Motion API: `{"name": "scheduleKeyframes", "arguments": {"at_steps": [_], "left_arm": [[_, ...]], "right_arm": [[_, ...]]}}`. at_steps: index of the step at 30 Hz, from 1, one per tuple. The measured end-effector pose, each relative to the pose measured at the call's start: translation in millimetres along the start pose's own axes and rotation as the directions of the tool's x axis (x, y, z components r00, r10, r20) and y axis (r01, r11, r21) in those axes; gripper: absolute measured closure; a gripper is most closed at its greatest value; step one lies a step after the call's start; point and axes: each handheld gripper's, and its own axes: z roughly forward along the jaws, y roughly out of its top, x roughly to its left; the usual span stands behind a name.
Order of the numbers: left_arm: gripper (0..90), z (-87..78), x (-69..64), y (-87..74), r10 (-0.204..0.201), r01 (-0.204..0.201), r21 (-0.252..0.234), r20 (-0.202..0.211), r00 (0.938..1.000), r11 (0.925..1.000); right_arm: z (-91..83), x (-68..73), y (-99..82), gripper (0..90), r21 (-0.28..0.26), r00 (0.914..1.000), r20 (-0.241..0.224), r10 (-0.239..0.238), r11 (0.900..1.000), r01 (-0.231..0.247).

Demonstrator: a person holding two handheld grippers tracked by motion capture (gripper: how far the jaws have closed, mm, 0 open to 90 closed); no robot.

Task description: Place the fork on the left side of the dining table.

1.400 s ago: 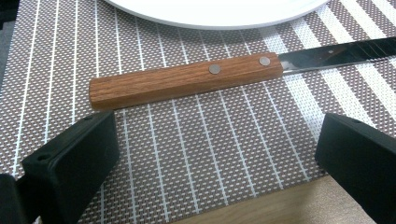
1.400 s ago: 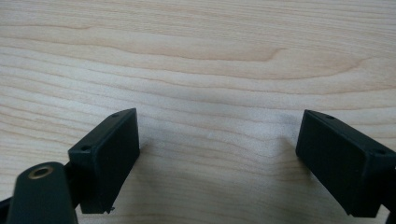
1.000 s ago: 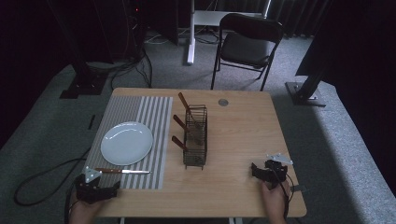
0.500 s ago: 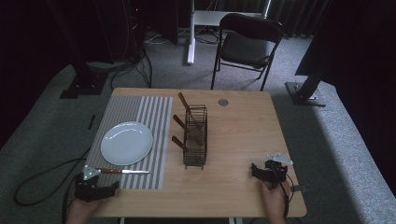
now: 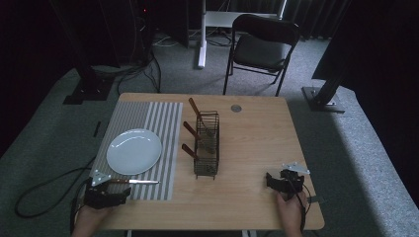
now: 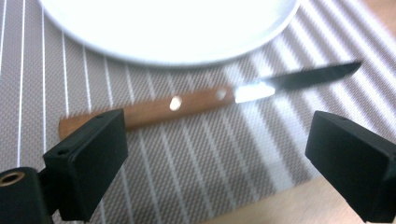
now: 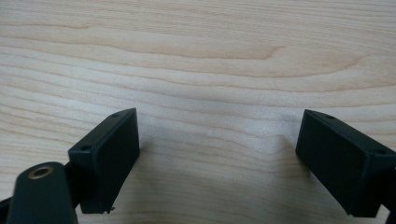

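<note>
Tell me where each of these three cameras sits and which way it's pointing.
High view: above the person's side, facing forward and down on the table; both hands and each hand-held gripper enter at the bottom.
Left gripper view: rides the left hand-held gripper, looking along its open jaws at the knife and plate.
Right gripper view: rides the right hand-held gripper, open jaws over bare wood.
Shared: high and left gripper views both show knife, plate and striped mat.

The left gripper (image 5: pixel 106 195) sits low at the table's (image 5: pixel 257 148) near left corner, jaws wide apart though they have just been closing a little. The right gripper (image 5: pixel 284 181) rests near the table's near right corner, jaws spread wide with nothing between them.
</note>
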Motion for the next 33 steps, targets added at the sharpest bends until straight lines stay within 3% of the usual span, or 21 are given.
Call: {"name": "scheduleKeyframes", "arguments": {"at_steps": [13,14,18,33], "left_arm": [[5.9,-0.7,-18.1,40.0,0.062,-0.061,-0.023,0.067,0.9958,0.9979],[5.9,-0.9,-20.8,43.8,0.085,-0.083,-0.025,0.056,0.9949,0.9962],[5.9,-0.4,-25.9,54.6,0.113,-0.111,-0.028,0.07,0.9911,0.9934],[5.9,-8.4,-48.6,115.5,0.173,-0.163,-0.091,0.119,0.9777,0.9825]], "right_arm": [[0.0,-0.1,0.0,13.1,0.0,1.0,0.0,-0.001,1.0,0.001],[0.1,-0.1,-0.1,13.1,-0.001,1.0,0.0,-0.001,1.0,0.001],[0.1,-0.1,-0.1,13.1,-0.001,1.0,0.0,-0.002,1.0,0.002],[0.1,-0.2,-0.1,13.1,-0.001,1.0,0.0,-0.002,1.0,0.002]]}}
